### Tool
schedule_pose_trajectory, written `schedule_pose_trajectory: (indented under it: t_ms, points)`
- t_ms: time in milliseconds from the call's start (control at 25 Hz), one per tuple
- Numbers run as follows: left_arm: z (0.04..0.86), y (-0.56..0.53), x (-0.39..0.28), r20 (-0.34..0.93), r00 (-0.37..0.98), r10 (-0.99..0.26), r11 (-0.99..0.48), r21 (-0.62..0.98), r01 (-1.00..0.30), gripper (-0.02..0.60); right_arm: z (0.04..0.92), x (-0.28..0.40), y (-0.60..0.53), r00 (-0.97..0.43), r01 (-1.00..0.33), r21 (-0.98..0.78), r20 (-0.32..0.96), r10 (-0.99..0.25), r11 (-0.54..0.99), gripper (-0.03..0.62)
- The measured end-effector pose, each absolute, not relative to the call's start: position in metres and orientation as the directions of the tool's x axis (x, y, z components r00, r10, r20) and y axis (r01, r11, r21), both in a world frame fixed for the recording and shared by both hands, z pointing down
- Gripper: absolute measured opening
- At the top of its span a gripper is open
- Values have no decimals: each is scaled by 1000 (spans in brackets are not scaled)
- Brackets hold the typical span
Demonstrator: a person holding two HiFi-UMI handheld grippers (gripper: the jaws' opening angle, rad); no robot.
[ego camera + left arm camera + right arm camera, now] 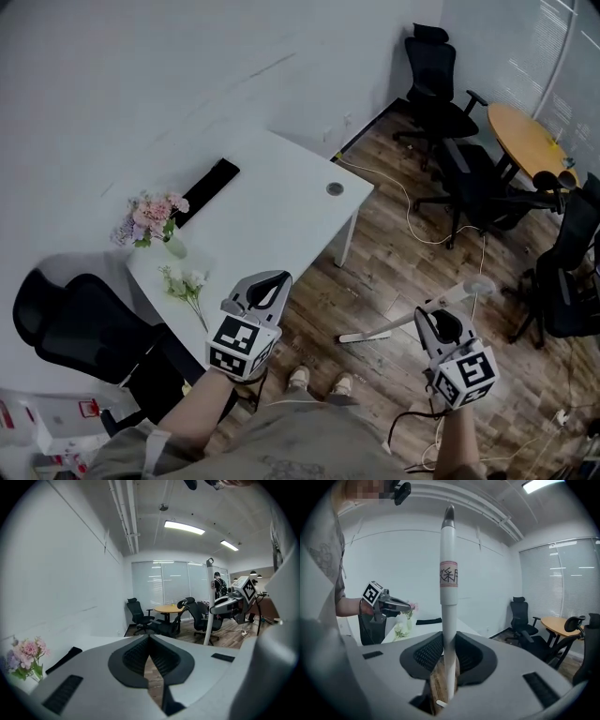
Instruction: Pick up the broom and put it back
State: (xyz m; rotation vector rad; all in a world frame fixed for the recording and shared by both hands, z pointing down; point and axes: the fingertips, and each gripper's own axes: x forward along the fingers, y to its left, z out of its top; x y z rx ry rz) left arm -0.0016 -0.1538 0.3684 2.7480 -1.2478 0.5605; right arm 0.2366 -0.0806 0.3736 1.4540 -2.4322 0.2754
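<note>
The broom's white handle (448, 602) stands upright between my right gripper's jaws, with a pink label high up and a grey cap on top. My right gripper (449, 645) is shut on it. From the head view the handle (403, 322) slants from the wooden floor up to my right gripper (441, 317). My left gripper (273, 282) hovers over the near corner of the white desk (281, 202), shut with nothing in it. In the left gripper view the pads (140, 654) meet at the tip, and the handle (207, 606) rises beside my right gripper (224, 603).
On the desk are a pink flower vase (150, 220), white flowers (186, 284) and a black keyboard (208, 190). A black chair (80, 333) stands at the left. Several office chairs (436, 89) ring a round wooden table (530, 141). Cables (412, 211) trail across the floor.
</note>
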Motion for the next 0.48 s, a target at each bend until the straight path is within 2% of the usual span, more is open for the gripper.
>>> schedule_pose_trajectory:
  t_ms: [480]
  points:
    - [423,-156,-54,454,459,-764,-543,-69,-837,17,443,181,-136,-567,-767,29,435,-699,640,100]
